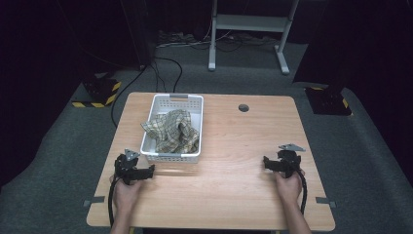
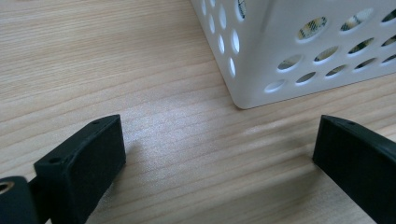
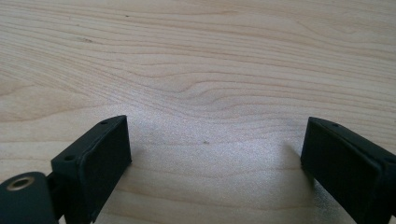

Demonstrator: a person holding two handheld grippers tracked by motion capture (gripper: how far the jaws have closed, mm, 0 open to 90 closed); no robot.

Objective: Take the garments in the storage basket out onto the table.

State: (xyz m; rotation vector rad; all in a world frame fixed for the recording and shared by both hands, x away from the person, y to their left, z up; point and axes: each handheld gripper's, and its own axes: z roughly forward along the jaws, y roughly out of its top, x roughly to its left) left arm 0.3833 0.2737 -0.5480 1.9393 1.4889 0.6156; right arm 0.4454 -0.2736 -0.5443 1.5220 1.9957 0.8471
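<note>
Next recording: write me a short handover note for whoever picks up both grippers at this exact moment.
Left gripper: open, holds nothing, low over the table just off the near corner of the white basket.
Right gripper: open, holds nothing, over bare wood at the table's right side.
Checked cloth: crumpled inside the basket.
Done: nothing gripped so far.
Left: probably reach in and take the cloth.

One white basket (image 1: 194, 105) stood toward the table's (image 1: 234, 190) far-left corner, and it held one checked cloth (image 1: 174, 129). Two grippers, the left gripper (image 1: 152, 169) and the right gripper (image 1: 265, 161), rested near the table's near edge.
</note>
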